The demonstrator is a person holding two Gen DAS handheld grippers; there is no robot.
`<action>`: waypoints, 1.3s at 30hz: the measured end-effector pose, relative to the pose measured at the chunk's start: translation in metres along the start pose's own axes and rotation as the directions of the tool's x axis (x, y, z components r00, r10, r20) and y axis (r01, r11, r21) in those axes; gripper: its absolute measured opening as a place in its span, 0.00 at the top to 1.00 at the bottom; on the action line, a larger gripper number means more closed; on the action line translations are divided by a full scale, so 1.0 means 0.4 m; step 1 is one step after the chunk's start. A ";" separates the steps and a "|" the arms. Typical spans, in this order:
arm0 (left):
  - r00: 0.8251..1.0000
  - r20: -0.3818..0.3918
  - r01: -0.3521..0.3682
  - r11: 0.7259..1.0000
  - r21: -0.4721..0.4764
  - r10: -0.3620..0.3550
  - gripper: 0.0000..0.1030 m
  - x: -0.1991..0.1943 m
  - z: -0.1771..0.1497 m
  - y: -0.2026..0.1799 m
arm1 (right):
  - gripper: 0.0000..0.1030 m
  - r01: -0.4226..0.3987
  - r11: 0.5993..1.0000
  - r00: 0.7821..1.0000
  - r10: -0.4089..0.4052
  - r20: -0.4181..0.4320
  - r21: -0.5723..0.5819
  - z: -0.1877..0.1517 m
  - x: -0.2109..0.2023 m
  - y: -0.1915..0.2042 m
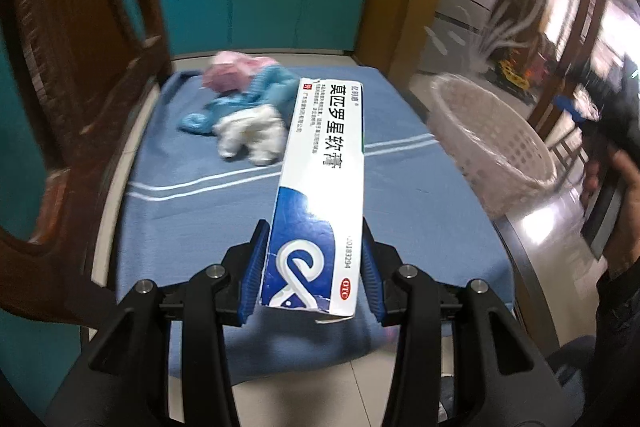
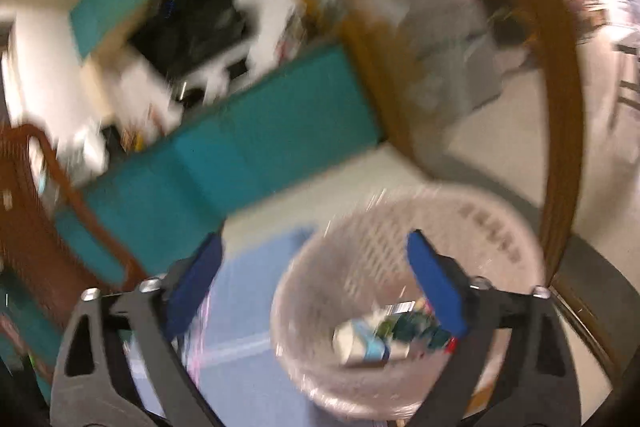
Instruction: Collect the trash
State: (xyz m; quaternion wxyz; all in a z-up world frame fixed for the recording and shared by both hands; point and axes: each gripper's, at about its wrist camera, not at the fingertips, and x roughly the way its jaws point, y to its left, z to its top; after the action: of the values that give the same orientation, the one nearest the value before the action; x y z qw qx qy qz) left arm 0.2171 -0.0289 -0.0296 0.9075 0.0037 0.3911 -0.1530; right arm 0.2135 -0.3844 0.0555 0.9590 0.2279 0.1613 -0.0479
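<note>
Showing blue-and-white print, the long ointment box (image 1: 320, 187) has a torn end.

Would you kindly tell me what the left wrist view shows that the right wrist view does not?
Only the left wrist view shows the left gripper clamping a white-and-blue ointment box, and crumpled pink, blue and white trash on the cloth. Only the right wrist view shows the open, empty right gripper and the discarded cartons inside the basket. Both show the pale plastic basket and the blue striped cloth.
</note>
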 end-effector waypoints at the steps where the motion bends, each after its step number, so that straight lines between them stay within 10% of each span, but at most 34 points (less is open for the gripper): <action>1: 1.000 -0.001 0.014 1.000 0.015 -0.014 0.58 0.006 0.005 -0.025 | 0.09 0.008 1.000 1.000 -0.009 0.024 0.016 0.008 -0.014 -0.004; 12: 0.978 -0.056 0.208 0.962 0.176 -0.201 0.44 0.181 0.276 -0.462 | 0.09 0.023 0.976 0.994 -0.045 0.097 0.215 0.049 -0.072 -0.134; 14: 0.986 -0.110 0.146 0.958 0.246 -0.122 0.22 0.247 0.305 -0.529 | 0.09 0.012 0.975 0.996 -0.031 0.080 0.220 0.053 -0.056 -0.135; 16: 0.993 -0.109 0.077 0.962 0.263 -0.050 0.22 0.267 0.304 -0.534 | 0.09 0.001 0.979 0.998 -0.012 0.054 0.206 0.051 -0.046 -0.131; 30: 0.981 0.093 -0.166 0.984 -0.061 0.171 0.08 -0.085 0.063 -0.056 | 0.09 -0.155 0.985 0.977 0.142 -0.157 -0.077 -0.055 0.001 0.128; 39: 0.965 0.070 -0.238 0.956 -0.172 0.253 0.08 -0.048 -0.039 0.127 | 0.09 -0.282 0.888 0.926 0.152 -0.346 -0.363 -0.273 -0.004 0.394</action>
State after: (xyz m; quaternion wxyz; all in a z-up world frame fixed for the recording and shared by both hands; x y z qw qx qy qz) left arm 0.2078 0.0266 -0.0325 0.9337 -0.0285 0.3570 -0.0066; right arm 0.2064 -0.1946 0.0302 0.9473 0.0451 0.2886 0.1315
